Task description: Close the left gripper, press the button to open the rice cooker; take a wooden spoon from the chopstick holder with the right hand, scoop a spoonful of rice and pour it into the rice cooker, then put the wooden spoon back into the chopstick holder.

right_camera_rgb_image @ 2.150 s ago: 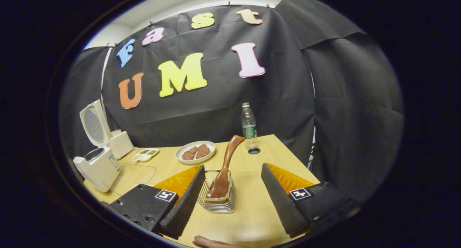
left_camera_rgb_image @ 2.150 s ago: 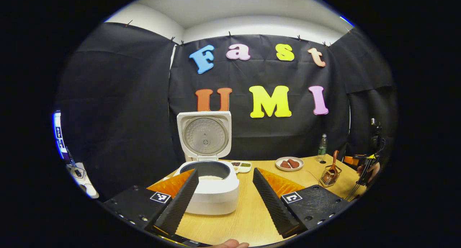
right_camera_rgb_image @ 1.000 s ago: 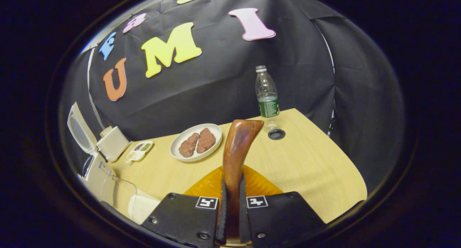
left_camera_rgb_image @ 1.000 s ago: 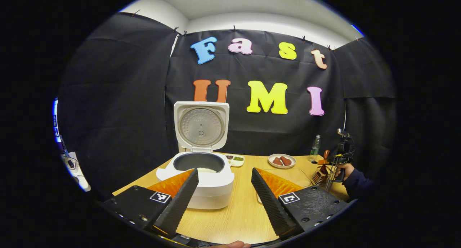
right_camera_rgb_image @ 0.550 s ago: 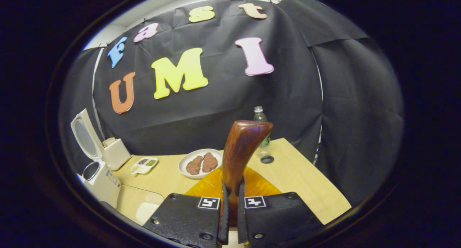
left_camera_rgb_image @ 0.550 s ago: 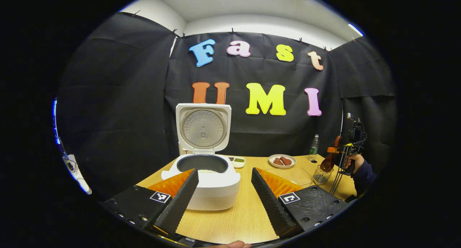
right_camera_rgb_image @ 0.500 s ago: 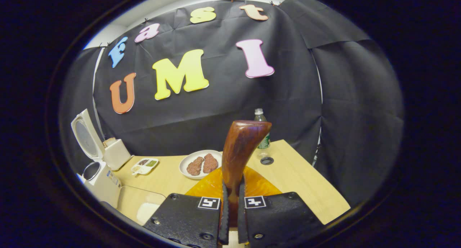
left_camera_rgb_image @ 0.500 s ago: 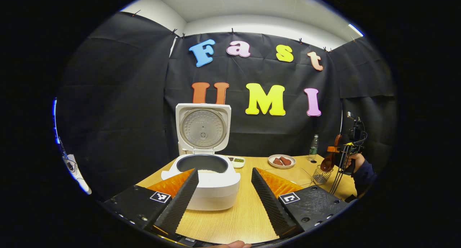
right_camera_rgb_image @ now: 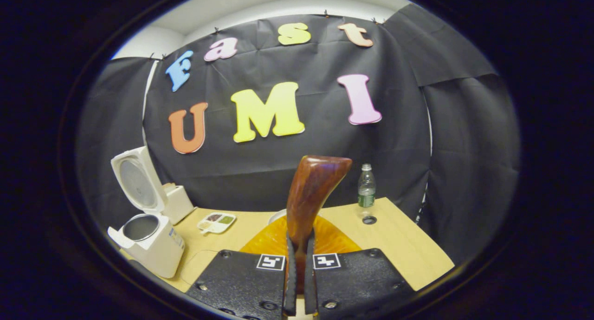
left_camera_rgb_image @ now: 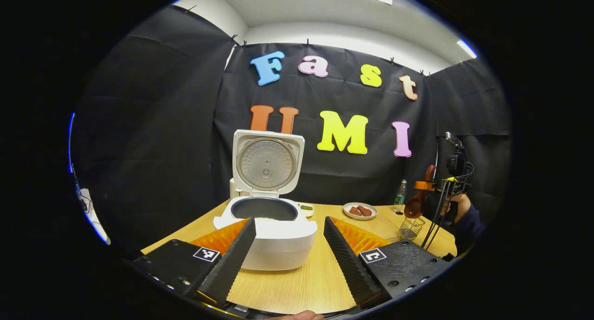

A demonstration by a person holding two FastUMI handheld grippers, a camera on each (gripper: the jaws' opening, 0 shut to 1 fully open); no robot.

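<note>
From the left gripper view, going left to right, I saw the white rice cooker (left_camera_rgb_image: 265,238) standing on the wooden table (left_camera_rgb_image: 297,287), its lid (left_camera_rgb_image: 267,162) tipped upright and the dark inner pot showing a little pale rice at the bottom. My left gripper (left_camera_rgb_image: 287,257) hovered over the near table edge with its two fingers spread wide, holding nothing; the cooker's body sat behind and between them. Past the cooker lay a small divided dish (left_camera_rgb_image: 306,209), then a white plate (left_camera_rgb_image: 360,211) with two brown pieces of food. A clear shallow tray (left_camera_rgb_image: 378,226) lay in front of that plate, partly hidden by my left gripper's right finger. Farther right stood a plastic bottle (left_camera_rgb_image: 399,194) and the wire chopstick holder (left_camera_rgb_image: 411,227). Above the holder, lifted clear of it, hung the wooden spoon (left_camera_rgb_image: 416,200), bowl downward, gripped by the right gripper (left_camera_rgb_image: 429,186) in a hand (left_camera_rgb_image: 457,204) with a dark sleeve.

From the right gripper view, the cooker (right_camera_rgb_image: 151,238) stood at the far left with a white box just behind it, the divided dish (right_camera_rgb_image: 216,222) near it. My right gripper (right_camera_rgb_image: 299,273) was closed tight on the spoon's handle (right_camera_rgb_image: 310,194), both fingers pressing it; the handle rose straight up the middle and hid most of the plate (right_camera_rgb_image: 278,215). The bottle (right_camera_rgb_image: 366,186) stood to the right, near a round hole in the table.
</note>
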